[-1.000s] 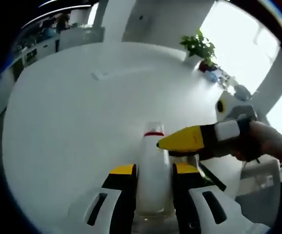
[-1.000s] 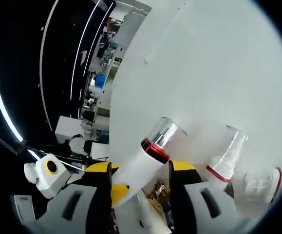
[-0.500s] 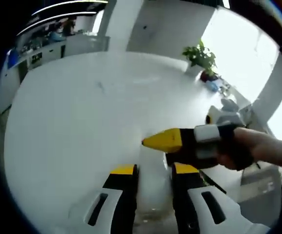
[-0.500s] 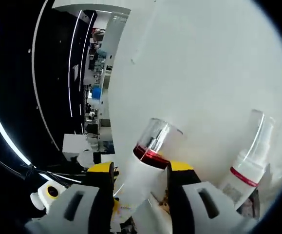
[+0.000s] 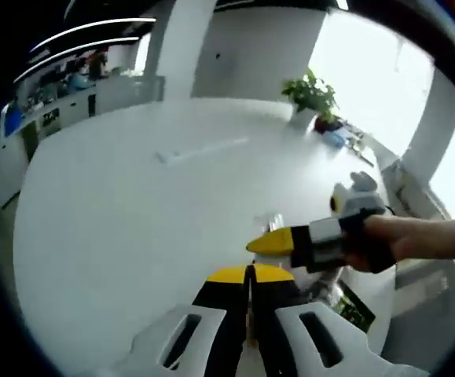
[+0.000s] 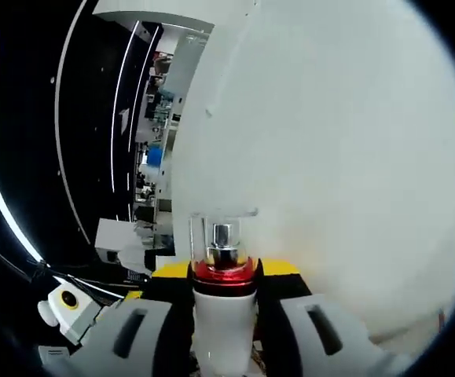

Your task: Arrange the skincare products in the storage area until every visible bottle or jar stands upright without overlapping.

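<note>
No words, brand names or numbers can be read anywhere; the white bottle (image 6: 224,314) with the red collar shows no legible label.

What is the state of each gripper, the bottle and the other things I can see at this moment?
left gripper: jaws together, holding nothing.
right gripper: shut on the bottle, one jaw on each side of it.
bottle: white body, red band, clear cap on; in line with the right gripper's jaws.
table: white, bare where it shows.
potted plant: upright at the table's far edge.
</note>
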